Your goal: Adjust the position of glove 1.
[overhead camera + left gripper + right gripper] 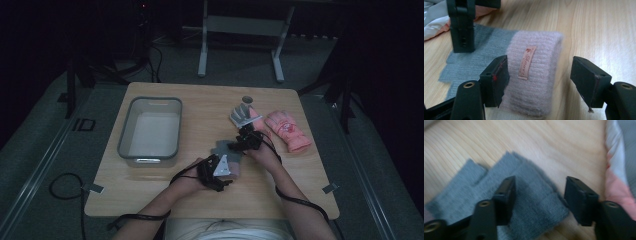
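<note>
Left gripper view showed the left gripper (540, 82) with its jaws parted astride the fuzzy pink cuff (534, 75) of a knitted glove (486, 52) lying flat on the wooden table (599, 30), the pads not yet pressing it. The right gripper (539, 200) stood likewise open over the glove's soft grey fingers (524, 195), holding nothing. Judging by this, the step was taking hold at both ends; next each pair of jaws needed to close on the limp ribbed wool, perhaps to carry it to the grey plastic bin (150, 127).
</note>
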A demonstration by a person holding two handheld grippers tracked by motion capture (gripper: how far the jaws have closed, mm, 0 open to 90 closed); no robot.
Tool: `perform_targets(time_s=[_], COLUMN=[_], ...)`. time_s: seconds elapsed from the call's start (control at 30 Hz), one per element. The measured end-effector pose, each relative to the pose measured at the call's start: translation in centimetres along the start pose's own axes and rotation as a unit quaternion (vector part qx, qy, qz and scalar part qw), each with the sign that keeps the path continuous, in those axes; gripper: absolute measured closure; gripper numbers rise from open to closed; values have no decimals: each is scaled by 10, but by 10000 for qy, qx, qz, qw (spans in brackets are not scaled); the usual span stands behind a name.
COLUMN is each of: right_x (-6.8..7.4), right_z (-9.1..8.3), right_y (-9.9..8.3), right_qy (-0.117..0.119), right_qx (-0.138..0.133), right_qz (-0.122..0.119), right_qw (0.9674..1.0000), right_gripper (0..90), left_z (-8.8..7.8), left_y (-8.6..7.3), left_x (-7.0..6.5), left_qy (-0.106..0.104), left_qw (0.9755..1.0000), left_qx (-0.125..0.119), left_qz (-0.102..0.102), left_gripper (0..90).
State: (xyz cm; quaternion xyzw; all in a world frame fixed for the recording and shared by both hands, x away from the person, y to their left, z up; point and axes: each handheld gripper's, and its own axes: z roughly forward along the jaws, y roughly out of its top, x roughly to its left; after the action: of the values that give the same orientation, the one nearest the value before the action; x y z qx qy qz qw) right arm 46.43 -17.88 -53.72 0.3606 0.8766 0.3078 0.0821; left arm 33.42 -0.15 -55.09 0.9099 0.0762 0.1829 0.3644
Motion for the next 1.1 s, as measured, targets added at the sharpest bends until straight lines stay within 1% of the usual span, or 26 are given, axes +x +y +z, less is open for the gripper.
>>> perform_targets(time_s=[0.03, 0.07, 0.13, 0.17, 0.2, 0.23, 0.27, 0.3, 0.33, 0.37, 0.4, 0.43, 0.47, 0.5, 0.53, 0.57, 0.63, 0.7, 0.73, 0.77, 0.8, 0.87, 0.9, 0.93, 1.0, 1.1], right_x=[-2, -2, -2, -3, -3, -4, -2, -2, -2, -1, -1, -1, 0, 2, 2, 3, 3, 4, 5, 5, 6, 7, 9, 9, 14, 18], right_z=[1, 1, 3, 3, 3, 3, 3, 2, 2, 2, 2, 2, 2, 2, 2, 0, -1, -4, -9, -9, -16, -19, -26, -26, -37, -43], right_y=[-2, -2, -2, -3, -3, -4, -4, -4, -4, -5, -5, -5, -5, -5, -5, -3, -3, -2, -1, -1, 1, 2, 6, 6, 13, 17], right_qy=[60, 60, 105, 159, 159, 188, 242, 293, 293, 311, 485, 485, 542, 576, 576, 566, 572, 615, 658, 658, 728, 731, 737, 737, 709, 684], right_qx=[-33, -33, -7, -5, -5, -1, -14, -17, -17, -24, -21, -21, -27, -14, -14, 1, -13, -64, -173, -173, -358, -404, -524, -524, -658, -728], right_qz=[87, 87, 184, 283, 283, 295, 283, 289, 289, 296, 346, 346, 343, 256, 256, 150, 117, 78, 64, 64, 87, 76, 51, 51, -48, -108], right_qw=[9999, 9999, 9998, 9995, 9995, 9994, 9993, 9992, 9992, 9991, 9982, 9982, 9979, 9980, 9980, 9983, 9983, 9981, 9977, 9977, 9967, 9965, 9959, 9959, 9953, 9949], right_gripper=[397, 397, 399, 414, 414, 433, 496, 518, 518, 544, 645, 645, 675, 708, 708, 724, 729, 737, 739, 739, 740, 741, 741, 741, 741, 741], left_z=[0, 1, 3, 4, 5, 5, 5, 5, 4, 3, 1, 0, -1, -3, -3, -3, -4, -6, -7, -8, -10, -13, -15, -17, -23, -30], left_y=[0, 0, 1, 2, 3, 4, 4, 4, 4, 4, 5, 5, 6, 6, 6, 6, 7, 8, 9, 10, 11, 14, 15, 17, 22, 26], left_x=[-1, -2, -5, -7, -7, -7, -7, -6, -4, -2, 2, 5, 8, 12, 12, 14, 16, 18, 19, 21, 22, 25, 26, 27, 30, 34], left_qy=[24, 101, 172, 265, 292, 363, 442, 439, 402, 363, 296, 227, 145, 71, 71, 35, 3, -49, -65, -112, -114, -123, -118, -118, -91, -77], left_qw=[10000, 9998, 9994, 9989, 9987, 9981, 9975, 9976, 9979, 9985, 9990, 9994, 9996, 9996, 9996, 9995, 9994, 9990, 9989, 9986, 9985, 9984, 9983, 9983, 9984, 9985], left_qx=[27, 88, 150, 206, 232, 287, 321, 316, 304, 280, 258, 246, 246, 229, 229, 224, 218, 231, 223, 226, 231, 249, 249, 257, 304, 339], left_qz=[42, 171, 246, 317, 339, 396, 459, 435, 395, 316, 215, 113, 11, -129, -129, -217, -286, -377, -416, -464, -492, -501, -523, -512, -462, -424], left_gripper=[310, 310, 317, 350, 350, 380, 455, 485, 485, 519, 613, 613, 643, 675, 681, 687, 691, 698, 703, 703, 707, 709, 711, 711, 714, 716])
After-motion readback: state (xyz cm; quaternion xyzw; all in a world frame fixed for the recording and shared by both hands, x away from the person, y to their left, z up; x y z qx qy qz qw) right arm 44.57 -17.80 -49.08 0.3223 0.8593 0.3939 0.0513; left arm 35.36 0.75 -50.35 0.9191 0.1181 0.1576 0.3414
